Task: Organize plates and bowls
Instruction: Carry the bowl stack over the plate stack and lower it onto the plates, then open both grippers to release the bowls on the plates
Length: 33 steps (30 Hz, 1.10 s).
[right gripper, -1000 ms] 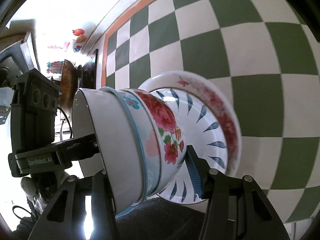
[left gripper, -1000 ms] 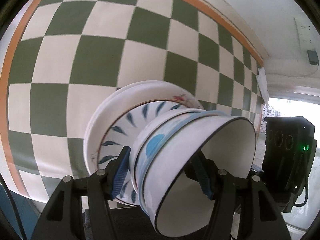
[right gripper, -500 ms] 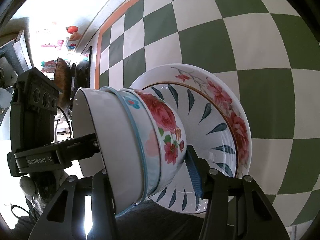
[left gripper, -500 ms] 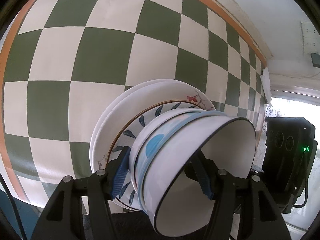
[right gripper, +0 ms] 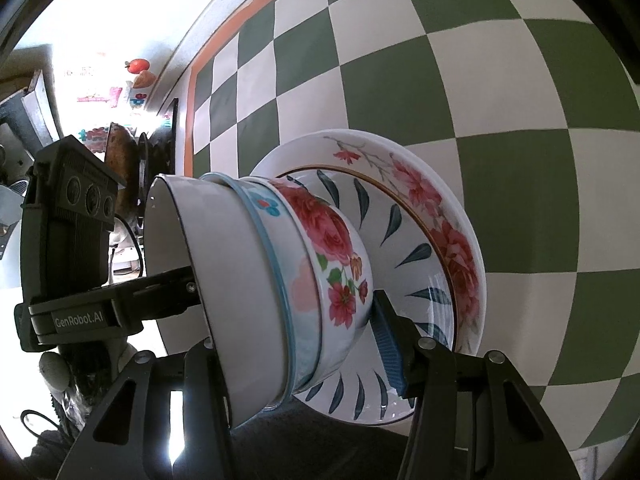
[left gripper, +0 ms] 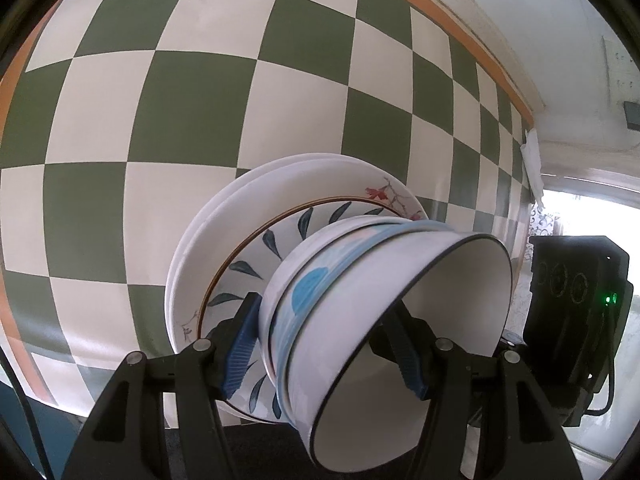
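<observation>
item: stack of three nested bowls (left gripper: 384,308), sitting on a stack of plates (left gripper: 240,240) over a green-and-white checkered surface (left gripper: 200,100) with an orange border. innermost bowl is showing white with a dark rim (right gripper: 224,280); middle bowl is showing a blue rim and blue motif (right gripper: 266,236); outermost bowl is showing red roses (right gripper: 332,264). beneath, a leaf-patterned plate (right gripper: 404,248) is lying on a larger rose-patterned plate (right gripper: 440,216), with plain white plates under it in the left view. left gripper (left gripper: 326,352): jaws are standing about half apart and closing on the bowl stack, one blue pad (left gripper: 240,344) pressing the outer wall, the other reaching inside the white bowl. right gripper (right gripper: 296,356): jaws likewise half apart and gripping the same bowl stack from the opposite side, one blue pad (right gripper: 386,344) lying against the rose bowl's wall, the other finger hiding behind the white bowl. each gripper's camera body (left gripper: 576,320) is appearing in the other's view. whether the plates are resting on the checkered surface or being lifted clear of it cannot be told.
</observation>
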Available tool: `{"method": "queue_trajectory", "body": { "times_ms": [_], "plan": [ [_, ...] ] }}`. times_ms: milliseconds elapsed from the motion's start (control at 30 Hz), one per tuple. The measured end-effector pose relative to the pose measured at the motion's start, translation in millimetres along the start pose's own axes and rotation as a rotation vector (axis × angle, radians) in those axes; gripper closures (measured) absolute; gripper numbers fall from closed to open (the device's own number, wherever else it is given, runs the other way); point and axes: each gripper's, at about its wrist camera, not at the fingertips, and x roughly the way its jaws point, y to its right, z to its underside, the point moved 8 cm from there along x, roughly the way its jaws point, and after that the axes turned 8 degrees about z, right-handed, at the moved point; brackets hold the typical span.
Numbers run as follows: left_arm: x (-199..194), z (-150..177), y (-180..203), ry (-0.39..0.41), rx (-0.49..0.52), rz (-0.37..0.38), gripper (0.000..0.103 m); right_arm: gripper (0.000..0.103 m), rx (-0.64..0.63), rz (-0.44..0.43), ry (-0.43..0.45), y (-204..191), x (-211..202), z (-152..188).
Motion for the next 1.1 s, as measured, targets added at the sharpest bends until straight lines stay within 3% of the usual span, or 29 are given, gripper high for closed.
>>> {"method": "queue_trajectory", "body": {
  "times_ms": [233,600,1033,1100],
  "plan": [
    [1.3,0.6,3.7,0.001,0.022,-0.02,0.046,0.047,0.031,-0.028,-0.014,6.2,4.2,0.6],
    [-8.0,4.6,5.0,0.011,0.049,-0.047,0.046,0.044,0.008,0.045,-0.002,0.0,-6.9,3.2],
    [-52.2,26.6,18.3,0.127,0.16,-0.168,0.043,0.044,-0.068,0.12,0.077,-25.2,-49.5,15.1],
    [-58.5,29.6,19.8,0.149,0.164,-0.166,0.035,0.041,-0.086,0.144,0.101,-30.4,-58.2,16.9]
  ]
}}
